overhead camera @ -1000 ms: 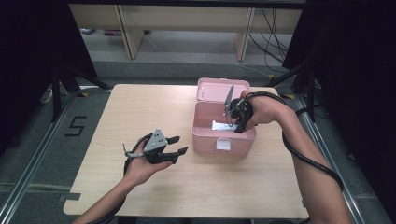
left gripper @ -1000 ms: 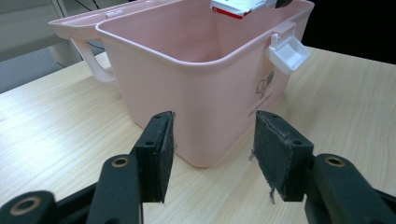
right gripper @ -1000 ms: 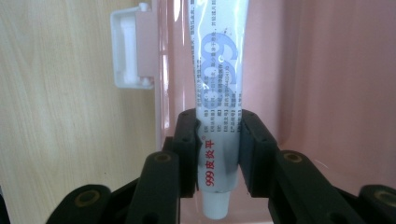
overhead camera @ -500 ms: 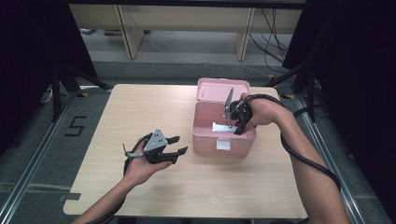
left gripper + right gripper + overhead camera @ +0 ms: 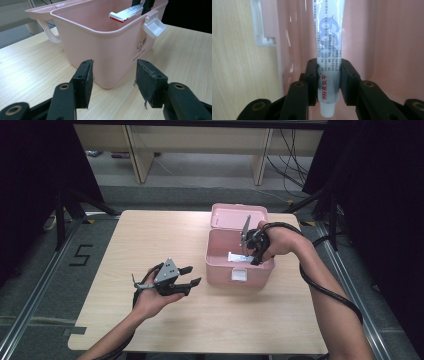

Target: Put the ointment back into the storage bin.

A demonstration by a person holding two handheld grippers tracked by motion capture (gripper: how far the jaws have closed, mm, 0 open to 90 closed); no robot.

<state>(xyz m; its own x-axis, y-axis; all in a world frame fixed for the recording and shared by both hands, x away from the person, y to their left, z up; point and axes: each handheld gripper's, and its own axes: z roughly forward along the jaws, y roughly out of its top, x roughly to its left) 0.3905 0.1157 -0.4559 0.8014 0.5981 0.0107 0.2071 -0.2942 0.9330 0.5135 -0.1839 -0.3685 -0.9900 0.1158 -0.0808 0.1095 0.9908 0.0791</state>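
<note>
Left gripper idle on the table, right gripper holding a tube inside the pink box.

At the left, the left gripper point(image 5: 187, 275) rests in the person's hand just above the wooden table point(image 5: 150, 235), jaws spread apart and empty, pointed at the near wall of the open pink box point(image 5: 220, 265). Over the box's right side, the right gripper point(image 5: 329, 75) is clamped on a white ointment tube point(image 5: 329, 45), which hangs within the box's opening.

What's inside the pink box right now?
Inside the pink box, a white ointment tube is held by the right gripper, jaws clamped on it. The box's floor below is mostly hidden.
</note>
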